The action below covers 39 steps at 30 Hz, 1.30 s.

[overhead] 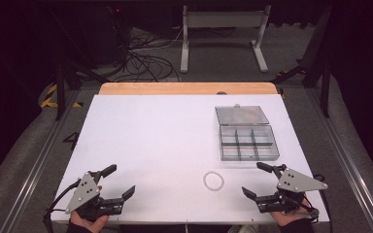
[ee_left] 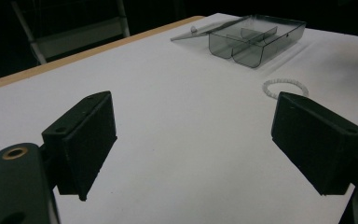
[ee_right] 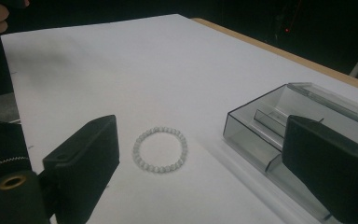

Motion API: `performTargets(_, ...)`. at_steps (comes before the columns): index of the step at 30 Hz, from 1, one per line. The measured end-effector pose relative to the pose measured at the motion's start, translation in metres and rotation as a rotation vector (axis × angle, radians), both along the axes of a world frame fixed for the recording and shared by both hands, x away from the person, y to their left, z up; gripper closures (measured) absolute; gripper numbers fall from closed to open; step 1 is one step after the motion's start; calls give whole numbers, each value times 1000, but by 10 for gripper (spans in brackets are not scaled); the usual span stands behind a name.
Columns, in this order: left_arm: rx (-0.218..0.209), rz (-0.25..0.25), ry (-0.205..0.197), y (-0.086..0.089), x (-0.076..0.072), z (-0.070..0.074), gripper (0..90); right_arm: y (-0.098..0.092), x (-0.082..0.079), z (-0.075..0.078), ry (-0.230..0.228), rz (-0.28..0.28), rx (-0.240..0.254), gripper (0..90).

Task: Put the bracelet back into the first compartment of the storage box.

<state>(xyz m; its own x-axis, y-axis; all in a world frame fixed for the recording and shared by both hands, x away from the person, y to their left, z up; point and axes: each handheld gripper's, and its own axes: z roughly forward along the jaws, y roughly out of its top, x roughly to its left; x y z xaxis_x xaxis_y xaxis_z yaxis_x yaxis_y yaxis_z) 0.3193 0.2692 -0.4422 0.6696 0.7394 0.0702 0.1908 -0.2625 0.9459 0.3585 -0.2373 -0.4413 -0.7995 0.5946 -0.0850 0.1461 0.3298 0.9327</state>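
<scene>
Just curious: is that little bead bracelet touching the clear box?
Apart. The high view shows bare white table between the bracelet and the box.

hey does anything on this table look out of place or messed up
Nothing looks spilled or broken. The one loose item is the white bead bracelet, lying on the table outside the open clear organizer box, whose visible compartments look empty.
</scene>
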Motion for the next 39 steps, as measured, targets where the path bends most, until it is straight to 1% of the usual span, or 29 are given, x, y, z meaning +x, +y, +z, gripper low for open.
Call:
performTargets(2, 5, 2, -4, 0, 0, 0, 144, 0, 0, 0, 3, 2, 3, 120)
performTargets(3, 14, 9, -8, 0, 0, 0, 144, 0, 0, 0, 4, 1, 2, 120)
performTargets(4, 10, 14, -11, -1, -1, 0, 144, 0, 0, 0, 5, 4, 2, 121)
performTargets(7, 19, 28, -25, -1, -1, 0, 144, 0, 0, 0, 6, 6, -1, 123)
performTargets(8, 26, 29, -40, -1, -2, 1, 144, 0, 1, 0, 2, 8, 3, 124)
performTargets(10, 30, 33, -43, -1, -2, 1, 144, 0, 1, 0, 0, 10, -1, 126)
performTargets(12, 48, 38, -56, 0, -2, 0, 143, 1, 1, 1, 1, 10, -1, 130)
performTargets(14, 56, 44, -61, 0, -2, 0, 141, 1, 1, 1, 9, 7, -5, 141)
performTargets(18, 44, 43, -55, -1, -2, 0, 142, 1, 1, 1, 10, 9, -10, 155)
performTargets(20, 54, 46, -57, 0, -2, 1, 141, 1, 1, 2, 10, 9, -12, 159)
performTargets(24, 54, 49, -55, 0, -2, 0, 144, 2, 3, 4, 13, 9, -18, 171)
performTargets(25, 54, 51, -56, -1, -2, 0, 144, 3, 4, 5, 20, 7, -19, 176)
performTargets(26, 56, 53, -56, -1, -2, 0, 146, 6, 6, 7, 29, 5, -33, 184)
performTargets(27, 55, 53, -56, -1, -2, 0, 146, 7, 8, 8, 36, 9, -33, 186)
performTargets(29, 58, 54, -56, -1, -2, 0, 147, 10, 10, 11, 32, 7, -42, 195)
performTargets(30, 55, 53, -51, -1, -2, 0, 147, 12, 12, 12, 41, 8, -42, 195)
performTargets(33, 49, 55, -46, -2, -2, 0, 150, 16, 18, 14, 49, 16, -45, 195)
performTargets(34, 49, 58, -43, -2, -2, 0, 150, 16, 18, 14, 49, 16, -45, 195)
performTargets(35, 57, 61, -43, -2, -2, -1, 153, 20, 22, 15, 61, 18, -46, 195)
performTargets(36, 66, 63, -46, -2, -1, -1, 154, 20, 22, 15, 61, 18, -46, 195)
performTargets(39, 58, 63, -44, -2, -2, -1, 155, 25, 29, 17, 70, 24, -47, 194)
